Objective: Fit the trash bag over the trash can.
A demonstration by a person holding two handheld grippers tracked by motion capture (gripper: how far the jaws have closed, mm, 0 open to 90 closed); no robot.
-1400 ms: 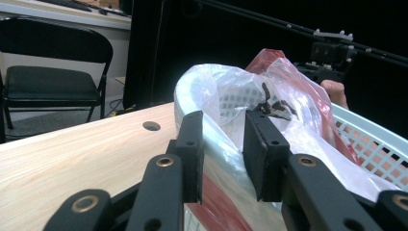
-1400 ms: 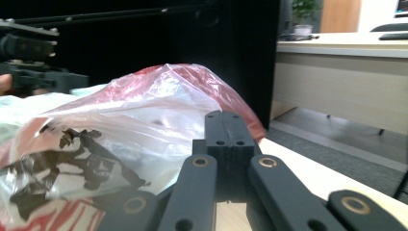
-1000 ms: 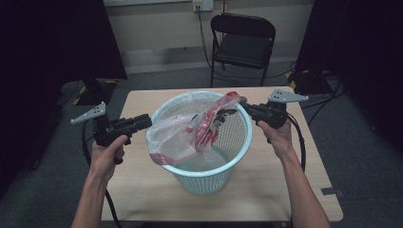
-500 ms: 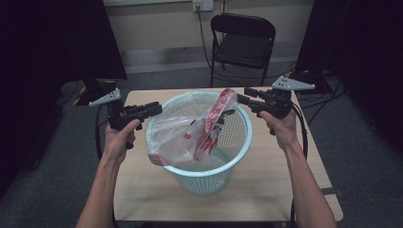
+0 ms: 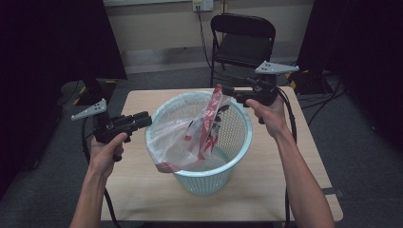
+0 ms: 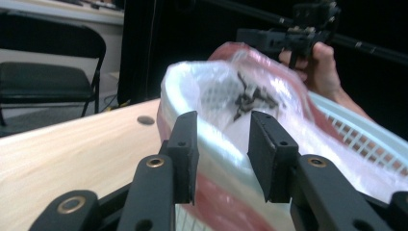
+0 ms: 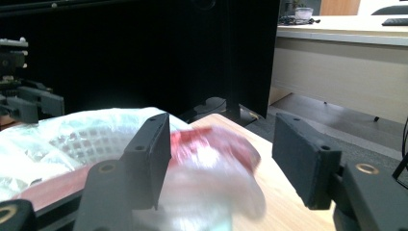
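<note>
**Right fingers released and lifted**

Since the earlier frame, my right gripper has risen; its fingers have just opened off the plastic bag. Left gripper fingers stand apart astride the bag-covered basket rim on the table.

Table's lit fine from overhead, dark curtains at both sides; the plastic bag is motion-blurred, jaws soft up close.

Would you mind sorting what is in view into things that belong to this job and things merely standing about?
In the job:
plastic bag
basket
left hand-held gripper
right hand-held gripper

Standing about:
folding chair
wall socket
</note>
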